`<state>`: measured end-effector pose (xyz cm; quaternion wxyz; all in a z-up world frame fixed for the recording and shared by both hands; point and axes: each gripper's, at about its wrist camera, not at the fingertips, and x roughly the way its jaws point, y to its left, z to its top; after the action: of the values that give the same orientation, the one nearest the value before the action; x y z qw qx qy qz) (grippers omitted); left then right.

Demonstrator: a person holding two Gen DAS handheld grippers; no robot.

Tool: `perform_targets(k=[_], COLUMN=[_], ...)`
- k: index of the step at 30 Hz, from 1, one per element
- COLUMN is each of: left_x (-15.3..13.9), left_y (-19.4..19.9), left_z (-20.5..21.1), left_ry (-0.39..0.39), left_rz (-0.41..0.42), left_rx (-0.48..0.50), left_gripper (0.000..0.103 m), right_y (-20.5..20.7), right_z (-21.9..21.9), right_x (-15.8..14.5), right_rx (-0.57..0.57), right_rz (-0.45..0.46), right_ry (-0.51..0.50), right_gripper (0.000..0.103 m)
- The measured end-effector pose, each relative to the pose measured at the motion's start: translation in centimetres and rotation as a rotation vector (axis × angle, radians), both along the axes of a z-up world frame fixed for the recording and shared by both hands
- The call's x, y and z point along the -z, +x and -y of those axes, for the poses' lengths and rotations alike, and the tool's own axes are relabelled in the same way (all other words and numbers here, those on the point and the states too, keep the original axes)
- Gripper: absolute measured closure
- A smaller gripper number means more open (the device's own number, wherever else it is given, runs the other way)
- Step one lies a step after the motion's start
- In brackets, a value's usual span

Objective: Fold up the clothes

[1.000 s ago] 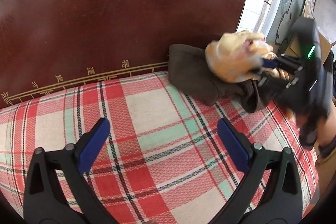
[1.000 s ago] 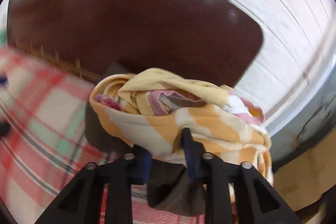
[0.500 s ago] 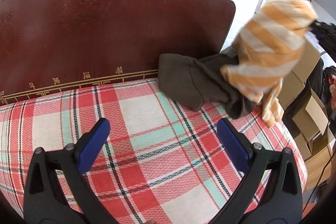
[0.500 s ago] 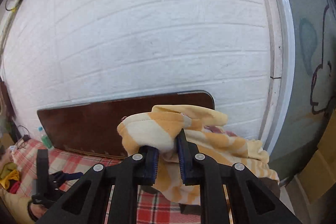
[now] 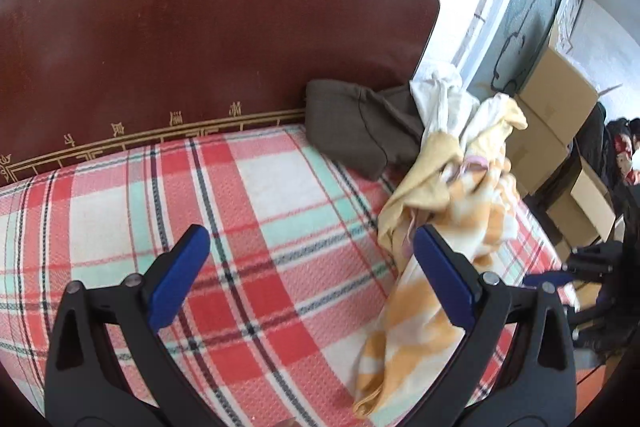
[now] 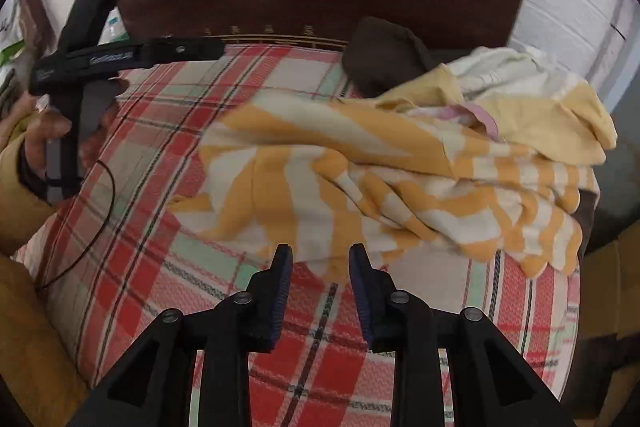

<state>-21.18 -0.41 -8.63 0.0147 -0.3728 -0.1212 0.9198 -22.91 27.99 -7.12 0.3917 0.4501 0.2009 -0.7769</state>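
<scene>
— Room first: where is it open?
— Plaid bed point(image 5: 248, 187) lies bare on the left half, under the left gripper point(image 5: 312, 267). The bed's right edge drops off just past the striped cloth point(image 6: 360, 179), toward boxes point(image 5: 560, 99) on the floor.

— Fingers?
— Left fingers point(image 5: 176, 271) spread wide, holding nothing; the right one overlaps the cloth in view, though contact I cannot tell. Right gripper point(image 6: 320, 267) is released: its fingers point(image 6: 280, 287) stand a little apart, tips at the cloth's near hem, nothing pinched between them.

— And the clothes?
— Striped cloth lies crumpled on the bed's right side, stretched from the near hem back to a pile. Behind it sit a white garment point(image 6: 504, 71) and a brown garment point(image 5: 352, 131), both against the headboard point(image 5: 200, 39).

— Anything in the way?
— The pile fills the far right corner. A white brick wall rises beyond the headboard.
</scene>
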Motion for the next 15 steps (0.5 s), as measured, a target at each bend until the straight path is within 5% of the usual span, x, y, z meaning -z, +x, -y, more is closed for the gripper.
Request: perform_targets(k=[1, 3, 6, 11, 15], left_x=[0.2, 0.5, 1.2, 2.8, 4.6], left_y=[0.1, 0.2, 0.3, -0.5, -1.0], left_z=[-0.2, -0.7, -2.5, -5.1, -5.6], left_ry=[0.005, 0.012, -0.01, -0.025, -0.018], left_rz=[0.007, 0.022, 0.046, 0.122, 0.176], left_rx=[0.012, 0.041, 0.102, 0.198, 0.216], left_gripper=[0.001, 0.001, 0.001, 0.001, 0.001], right_y=[-0.6, -1.9, -4.8, -7.5, -7.2], right_z=[-0.2, -0.7, -0.5, 3.5, 4.3], right_x=[-0.5, -1.5, -2.8, -0.6, 0.8], right_rx=[0.034, 0.12, 0.199, 0.123, 0.068], right_rz=[-0.01, -0.033, -0.042, -0.055, -0.072], right_ry=[-0.039, -0.127, -0.217, -0.061, -0.028], right_gripper=[0.043, 0.024, 0.024, 0.024, 0.024])
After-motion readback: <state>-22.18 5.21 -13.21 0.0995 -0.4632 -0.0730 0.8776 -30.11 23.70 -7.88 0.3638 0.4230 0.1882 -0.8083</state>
